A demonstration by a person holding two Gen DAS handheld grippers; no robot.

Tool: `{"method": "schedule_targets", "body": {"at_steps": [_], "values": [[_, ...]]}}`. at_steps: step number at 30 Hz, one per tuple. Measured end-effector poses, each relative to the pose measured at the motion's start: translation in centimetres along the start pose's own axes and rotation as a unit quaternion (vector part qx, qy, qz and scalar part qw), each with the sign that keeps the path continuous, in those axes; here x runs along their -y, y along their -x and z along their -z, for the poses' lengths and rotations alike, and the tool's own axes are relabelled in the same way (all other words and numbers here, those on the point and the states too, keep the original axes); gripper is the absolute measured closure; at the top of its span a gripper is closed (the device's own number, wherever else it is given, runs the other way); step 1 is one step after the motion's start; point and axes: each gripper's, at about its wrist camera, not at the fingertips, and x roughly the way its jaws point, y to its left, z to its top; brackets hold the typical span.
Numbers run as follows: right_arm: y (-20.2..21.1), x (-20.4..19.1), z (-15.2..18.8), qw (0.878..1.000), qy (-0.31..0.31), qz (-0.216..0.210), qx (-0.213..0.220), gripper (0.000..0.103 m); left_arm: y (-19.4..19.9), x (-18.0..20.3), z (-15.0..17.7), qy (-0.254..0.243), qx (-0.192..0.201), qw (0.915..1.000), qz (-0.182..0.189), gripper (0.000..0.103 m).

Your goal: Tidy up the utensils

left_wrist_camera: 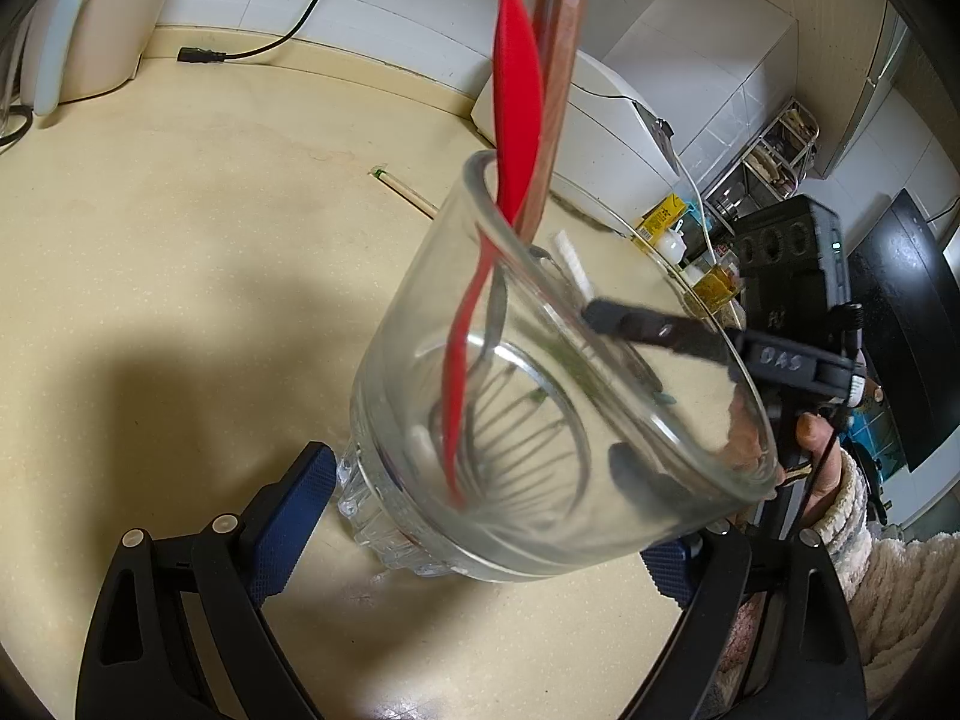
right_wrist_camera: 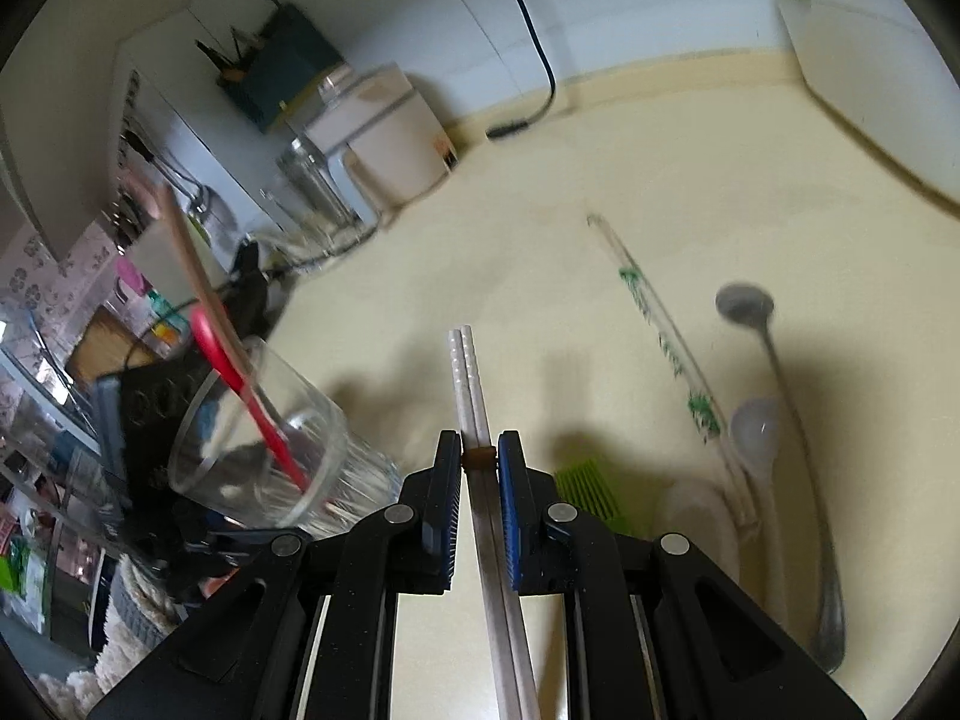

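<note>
In the left wrist view the left gripper holds a clear glass tumbler low in the centre of the frame, tilted, its blue pads pressed against the ribbed base from either side. Inside the glass stand a red spatula and a wooden-handled utensil, both rising past the rim toward the top edge of the frame; there seems to be a wire whisk low inside too, though the curved glass distorts it. The glass hangs just above the beige countertop.

In the right wrist view the right gripper sits at bottom centre, its jaws pressed nearly together and pinching a pair of silver chopsticks, which run from between the pads up toward the middle of the frame. The tumbler lies to the lower left of these tongs, near but apart. To the right, on the counter, rest a green-printed chopstick, a metal spoon and a green brush just beside the right pad.
</note>
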Motion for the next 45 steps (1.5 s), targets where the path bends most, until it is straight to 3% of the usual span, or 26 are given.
{"method": "schedule_targets", "body": {"at_steps": [5,10,20,29,45], "values": [[2.0,-0.6,-0.6,0.999,0.021,0.026,0.043,0.091,0.0,-0.1,0.0,0.0,0.0,1.0,0.0,0.01],[3.8,-0.5,-1.0,0.997,0.019,0.016,0.069,0.091,0.0,-0.1,0.0,0.0,0.0,1.0,0.0,0.01],[4.9,-0.5,-1.2,0.996,0.017,0.018,0.084,0.091,0.0,-0.1,0.0,0.0,0.0,1.0,0.0,0.01],[8.0,0.6,-1.5,0.992,0.005,0.031,0.125,0.091,0.0,-0.1,0.0,0.0,0.0,1.0,0.0,0.01],[10.4,0.4,-2.0,0.989,0.0,0.003,0.15,0.091,0.0,-0.1,0.0,0.0,0.0,1.0,0.0,0.01]]}}
